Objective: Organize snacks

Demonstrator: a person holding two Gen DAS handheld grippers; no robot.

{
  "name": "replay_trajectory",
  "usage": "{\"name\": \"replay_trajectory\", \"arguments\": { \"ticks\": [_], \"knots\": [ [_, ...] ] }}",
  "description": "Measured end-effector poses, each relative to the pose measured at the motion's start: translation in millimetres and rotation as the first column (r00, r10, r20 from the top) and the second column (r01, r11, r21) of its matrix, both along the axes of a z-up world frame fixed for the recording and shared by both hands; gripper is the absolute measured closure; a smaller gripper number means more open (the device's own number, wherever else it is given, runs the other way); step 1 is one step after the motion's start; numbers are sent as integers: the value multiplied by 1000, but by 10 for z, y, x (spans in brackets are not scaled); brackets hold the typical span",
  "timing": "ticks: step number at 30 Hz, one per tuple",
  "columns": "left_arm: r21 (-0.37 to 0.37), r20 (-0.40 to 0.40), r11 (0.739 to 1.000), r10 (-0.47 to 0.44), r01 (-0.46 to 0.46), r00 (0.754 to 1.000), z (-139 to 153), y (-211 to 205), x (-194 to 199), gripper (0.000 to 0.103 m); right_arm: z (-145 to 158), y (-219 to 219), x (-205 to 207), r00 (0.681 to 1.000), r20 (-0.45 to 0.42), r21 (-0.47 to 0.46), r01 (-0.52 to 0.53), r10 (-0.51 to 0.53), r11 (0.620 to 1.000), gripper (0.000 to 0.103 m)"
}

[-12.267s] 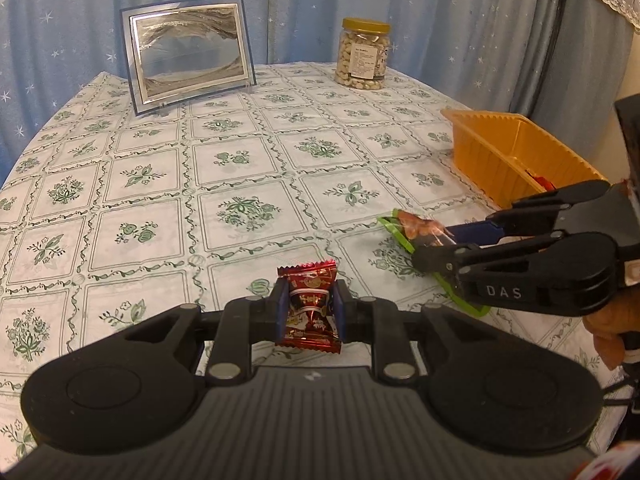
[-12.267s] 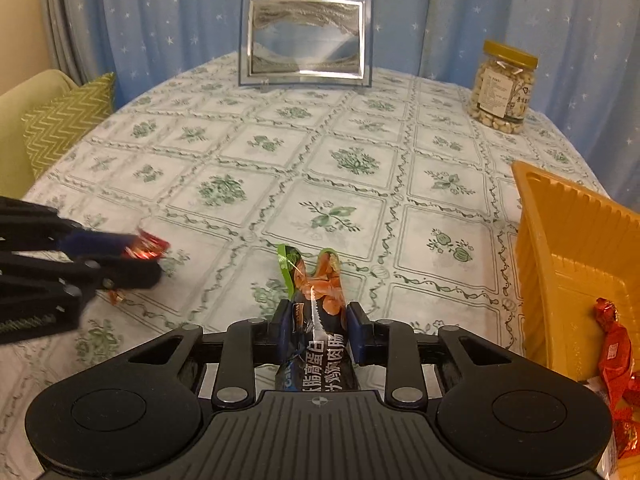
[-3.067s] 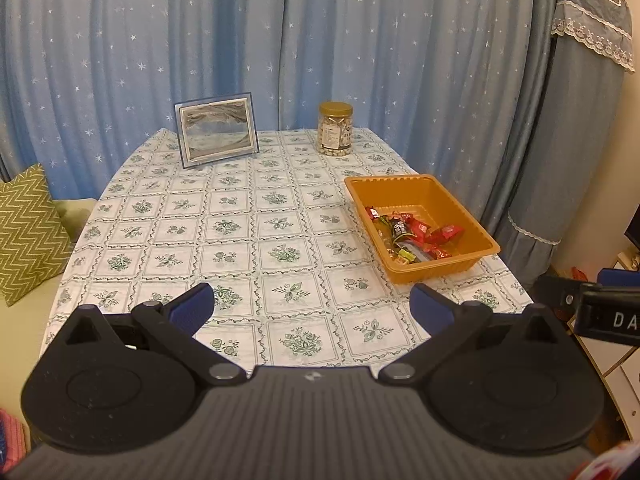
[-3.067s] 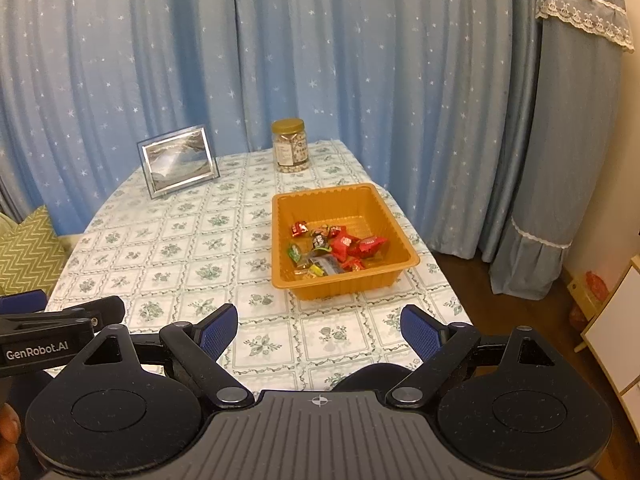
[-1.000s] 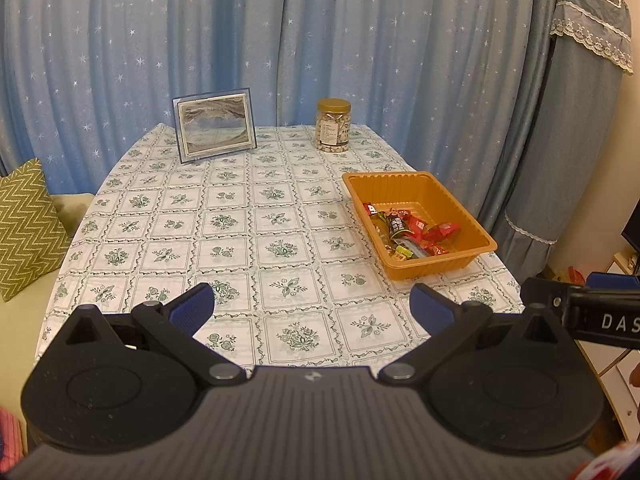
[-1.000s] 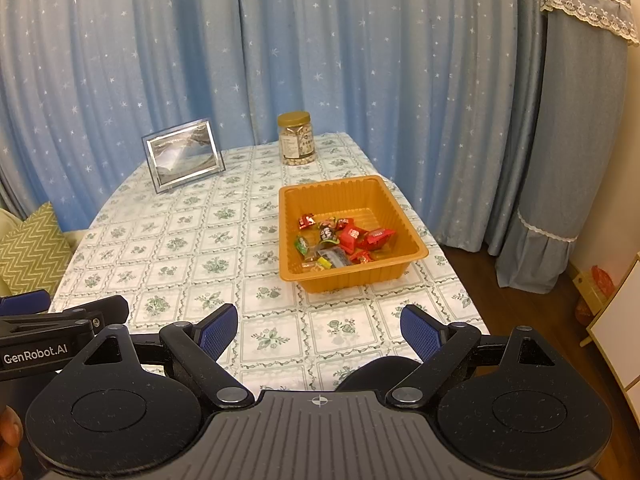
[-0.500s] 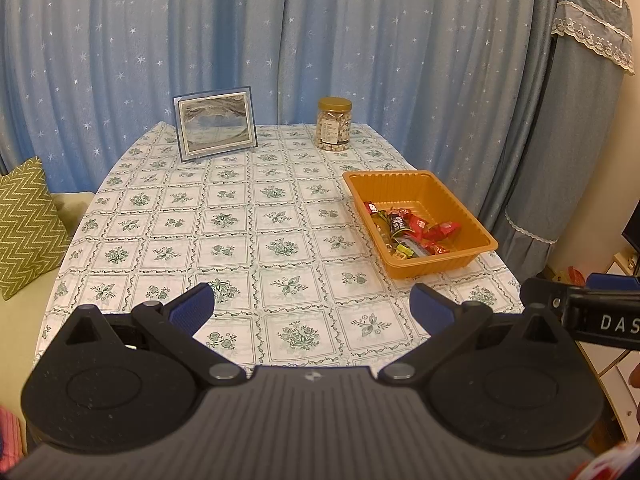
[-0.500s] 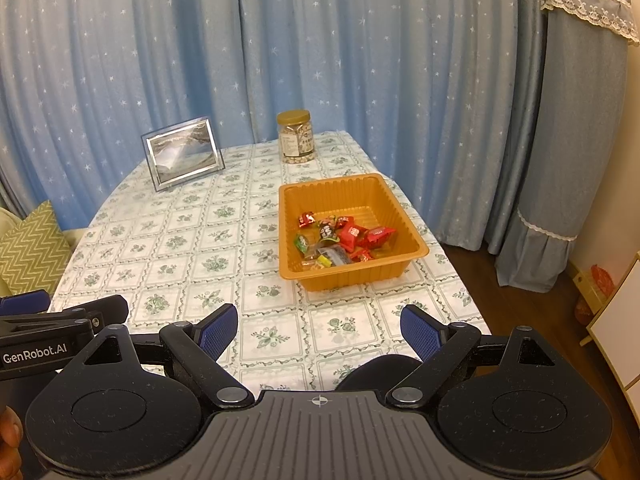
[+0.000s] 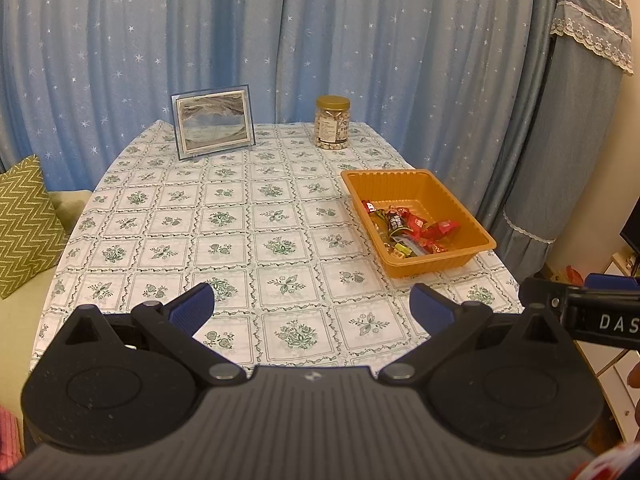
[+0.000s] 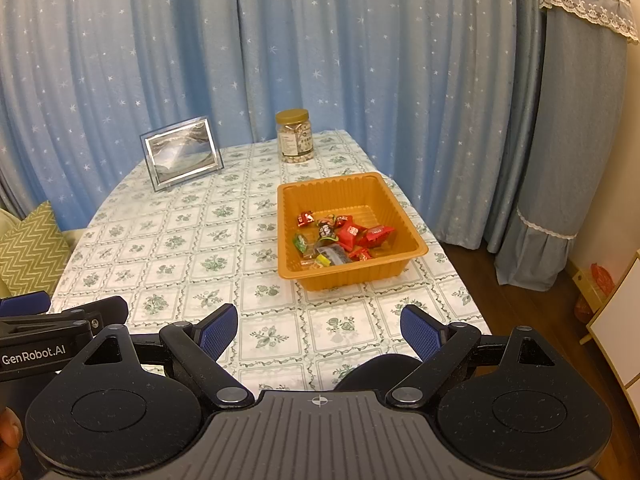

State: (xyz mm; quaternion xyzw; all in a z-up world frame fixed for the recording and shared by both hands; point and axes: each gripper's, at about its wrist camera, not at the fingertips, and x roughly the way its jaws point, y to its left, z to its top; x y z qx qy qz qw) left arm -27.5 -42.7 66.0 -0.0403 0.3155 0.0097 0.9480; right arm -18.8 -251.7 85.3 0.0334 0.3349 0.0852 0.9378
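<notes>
An orange tray [image 9: 440, 256] [image 10: 344, 274] sits near the table's right edge and holds several wrapped snacks [image 9: 408, 228] [image 10: 340, 238], mostly red. My left gripper [image 9: 310, 308] hangs back over the table's near edge, open and empty, its blue pads [image 9: 192, 310] wide apart. My right gripper [image 10: 318, 332] is likewise open and empty, held back from the near edge, well short of the tray. Each gripper shows at the side of the other's view: the right one [image 9: 580, 310] and the left one [image 10: 60, 320].
The table [image 9: 224, 220] has a green floral cloth. A framed picture [image 9: 214, 122] [image 10: 182, 152] and a jar of nuts [image 9: 332, 126] [image 10: 295, 136] stand at the far end. Blue curtains hang behind. A zigzag cushion [image 9: 24, 224] lies left. A white cabinet [image 10: 616, 320] stands right.
Over the last second nothing has visibly moved. Twelve seconds ago each gripper was shut on a snack low over the table; both now stand open, empty and drawn back.
</notes>
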Motion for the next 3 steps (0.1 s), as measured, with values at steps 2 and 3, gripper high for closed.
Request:
{"name": "replay_trajectory", "arguments": {
  "ticks": [2, 3],
  "knots": [
    [0, 4, 1000, 1, -1, 1000, 3, 2, -5, 0, 1, -1, -2, 1000, 1, 1, 2, -2, 1000, 15],
    [0, 4, 1000, 0, 0, 1000, 8, 1, 2, 0, -5, -2, 4, 1000, 2, 1, 3, -3, 1000, 15]
  ]
}}
